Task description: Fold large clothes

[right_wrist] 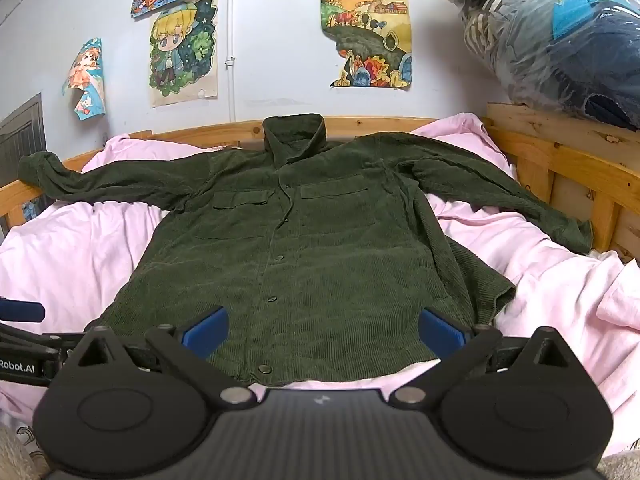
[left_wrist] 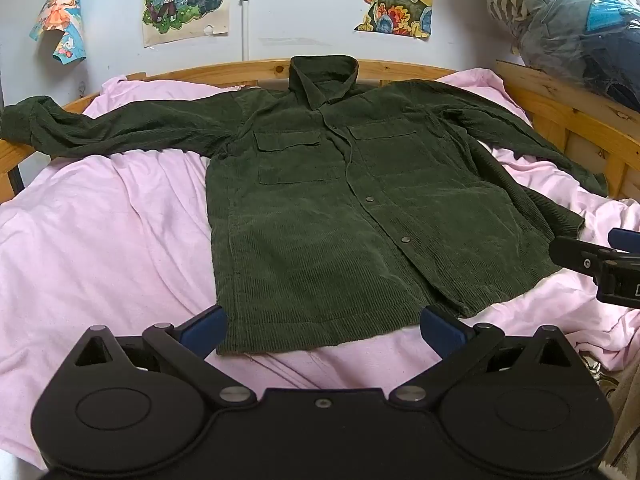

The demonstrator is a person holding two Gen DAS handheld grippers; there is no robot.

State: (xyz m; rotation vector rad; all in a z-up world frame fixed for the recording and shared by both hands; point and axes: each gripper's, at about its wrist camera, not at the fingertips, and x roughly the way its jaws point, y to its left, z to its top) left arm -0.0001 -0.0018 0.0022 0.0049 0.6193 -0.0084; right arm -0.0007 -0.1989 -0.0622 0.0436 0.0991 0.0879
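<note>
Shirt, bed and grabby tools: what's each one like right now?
Shirt: unfolded, spread flat, front up, buttoned.
Far sleeve: stretched out, cuff over the bed rail.
Near sleeve: bent down along the body.
Sheet: wrinkled.
Left tool: open, empty.
Right tool: open, empty.
Bag: stuffed with clothes.

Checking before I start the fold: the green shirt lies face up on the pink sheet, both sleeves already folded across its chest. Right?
Not quite. The green shirt does lie face up on the pink sheet, but neither sleeve is folded across its chest: both lie out to the sides, one over the wooden bed rail. The left wrist view shows it.
</note>
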